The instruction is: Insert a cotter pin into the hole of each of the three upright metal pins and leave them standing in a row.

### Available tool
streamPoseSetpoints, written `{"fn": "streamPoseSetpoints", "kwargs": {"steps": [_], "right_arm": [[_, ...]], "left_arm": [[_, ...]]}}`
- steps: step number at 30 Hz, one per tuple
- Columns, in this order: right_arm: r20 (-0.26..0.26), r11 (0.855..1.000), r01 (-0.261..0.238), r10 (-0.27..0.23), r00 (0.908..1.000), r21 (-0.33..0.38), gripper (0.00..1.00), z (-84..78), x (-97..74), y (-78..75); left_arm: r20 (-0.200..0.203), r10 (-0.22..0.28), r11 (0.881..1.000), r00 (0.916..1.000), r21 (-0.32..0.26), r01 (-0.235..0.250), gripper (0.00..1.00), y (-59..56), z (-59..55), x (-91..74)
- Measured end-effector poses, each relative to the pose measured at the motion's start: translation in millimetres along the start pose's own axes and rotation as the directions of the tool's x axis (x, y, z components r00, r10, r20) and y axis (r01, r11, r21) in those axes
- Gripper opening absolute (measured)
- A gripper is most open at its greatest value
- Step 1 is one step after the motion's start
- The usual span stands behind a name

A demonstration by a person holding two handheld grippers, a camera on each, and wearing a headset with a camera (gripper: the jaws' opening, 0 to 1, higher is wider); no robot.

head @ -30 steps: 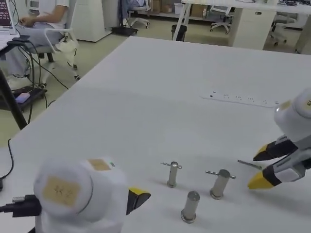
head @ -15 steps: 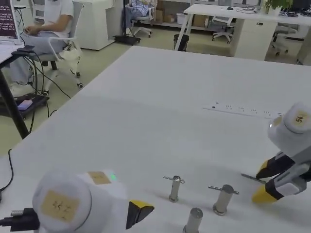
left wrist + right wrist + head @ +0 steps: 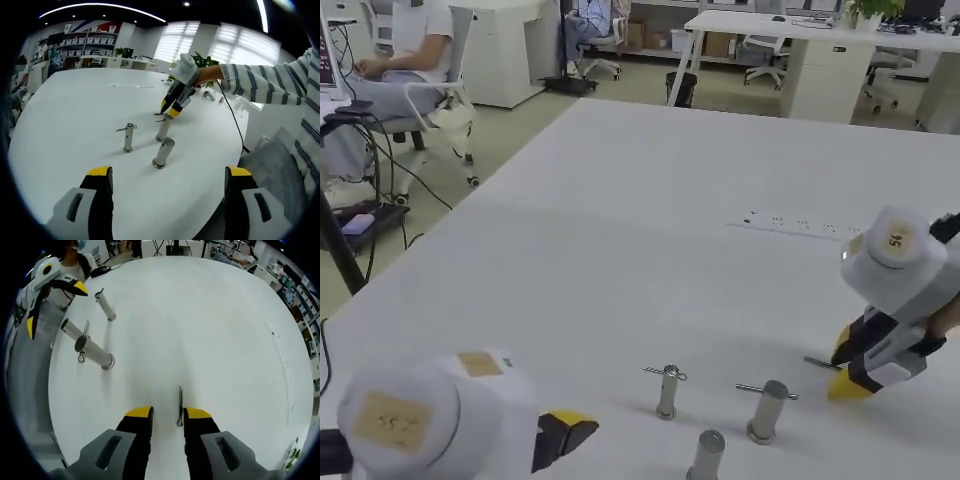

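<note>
Yellow jaws, left gripper wide apart, right gripper slightly apart around cotter pin

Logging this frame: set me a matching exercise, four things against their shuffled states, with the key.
Things
1. nearest upright silver metal pin
2. leftmost upright silver metal pin, as the head view shows it
3. thin loose steel cotter pin
4. yellow-tipped left gripper

States
A. lying flat on the white table between the jaws of the right gripper
B. wide open, holding nothing
C. cotter pin through its top
D. no cotter pin in it

Pairs: 1-D, 2-C, 3-A, 4-B
</note>
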State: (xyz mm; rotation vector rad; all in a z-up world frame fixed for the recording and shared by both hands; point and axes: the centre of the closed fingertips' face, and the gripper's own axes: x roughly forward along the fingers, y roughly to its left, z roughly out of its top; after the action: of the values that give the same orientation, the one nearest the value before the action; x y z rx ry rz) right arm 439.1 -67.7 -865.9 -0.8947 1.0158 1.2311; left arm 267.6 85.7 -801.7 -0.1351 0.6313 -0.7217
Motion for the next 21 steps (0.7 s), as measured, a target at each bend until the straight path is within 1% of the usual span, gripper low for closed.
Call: {"fn": "streamPoseSetpoints", "kwargs": {"steps": [3,7,11,12,14,15,19,21], "right_arm": [[-0.021,1.000,0.002,-0.002,0.9998,-0.006,0.21,0.7,0.5,-1.6],[-0.059,1.000,-0.002,0.001,0.9983,-0.025,0.18,0.8,1.1,-2.4],[-0.078,0.999,-0.005,0.003,0.9970,-0.034,0.15,0.2,0.9,-3.8],[-0.080,0.999,-0.004,0.002,0.9968,-0.036,0.13,0.2,1.0,-4.4],[-0.088,0.999,0.026,-0.029,0.9957,-0.043,0.05,-0.1,1.5,-11.0],[-0.092,0.999,0.016,-0.019,0.9956,-0.041,0.05,-0.6,2.1,-9.8],[-0.107,0.999,0.016,-0.019,0.9940,-0.030,0.04,-0.7,3.0,-9.6],[-0.119,0.998,0.017,-0.025,0.9926,-0.063,0.04,-0.8,3.3,-8.4]], "left_arm": [[0.006,0.013,1.000,0.9999,-0.014,-0.013,0.92,5.1,-0.3,-1.8],[0.003,0.031,0.999,0.9995,-0.017,-0.031,0.92,9.1,-1.7,-4.8],[0.007,0.039,0.999,0.9992,-0.020,-0.039,0.92,12.0,-1.1,-8.6],[0.007,0.042,0.999,0.9991,-0.020,-0.042,0.92,12.7,-1.2,-9.4],[0.005,0.048,0.999,0.9988,-0.019,-0.048,0.92,14.4,-1.5,-11.1],[0.006,0.051,0.998,0.9987,-0.021,-0.051,0.92,15.1,-1.6,-12.1],[0.007,0.059,0.998,0.9982,-0.031,-0.059,0.91,16.9,-2.7,-14.1],[-0.012,0.062,0.997,0.9980,-0.046,-0.062,0.90,18.5,-8.2,-13.5]]}}
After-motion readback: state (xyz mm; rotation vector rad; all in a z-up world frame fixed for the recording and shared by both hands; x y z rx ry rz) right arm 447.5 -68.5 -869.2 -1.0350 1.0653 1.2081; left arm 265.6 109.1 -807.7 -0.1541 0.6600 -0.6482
